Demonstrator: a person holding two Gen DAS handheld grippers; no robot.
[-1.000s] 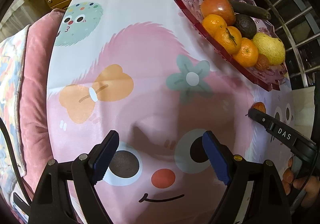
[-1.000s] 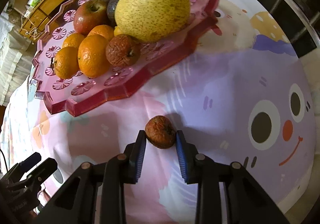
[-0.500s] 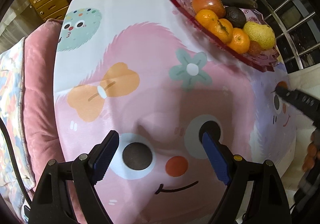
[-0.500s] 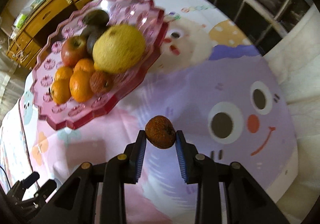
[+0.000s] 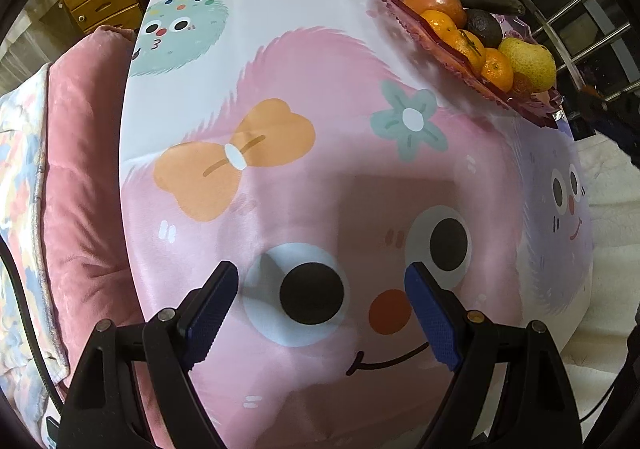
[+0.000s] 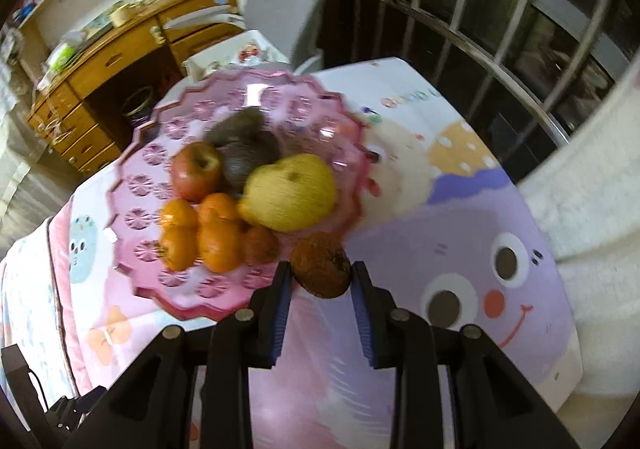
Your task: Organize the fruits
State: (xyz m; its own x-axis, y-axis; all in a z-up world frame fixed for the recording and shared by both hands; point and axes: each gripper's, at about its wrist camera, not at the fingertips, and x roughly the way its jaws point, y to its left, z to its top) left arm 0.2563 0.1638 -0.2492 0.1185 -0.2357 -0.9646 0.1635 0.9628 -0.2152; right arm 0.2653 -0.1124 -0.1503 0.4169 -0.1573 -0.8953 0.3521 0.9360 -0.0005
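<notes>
My right gripper (image 6: 320, 281) is shut on a small brown wrinkled fruit (image 6: 320, 264) and holds it high above the table, near the front rim of the pink fruit plate (image 6: 136, 185). The plate holds a yellow pear (image 6: 290, 191), a red apple (image 6: 196, 171), several oranges (image 6: 218, 237), a dark avocado (image 6: 248, 161) and another small brown fruit (image 6: 260, 245). My left gripper (image 5: 320, 309) is open and empty above the cartoon tablecloth (image 5: 280, 153). In the left wrist view the plate (image 5: 404, 5) is at the far right of the table.
A pink cushion (image 5: 80, 177) lies along the table's left edge. Wooden drawers (image 6: 92, 89) stand behind the table. Metal window bars (image 6: 500, 41) rise at the back right. White fabric (image 6: 592, 193) lies to the right of the table.
My right gripper has lifted the small brown fruit off the tablecloth and carried it up over the plate's front edge. My left gripper has drawn back and up, still open.
</notes>
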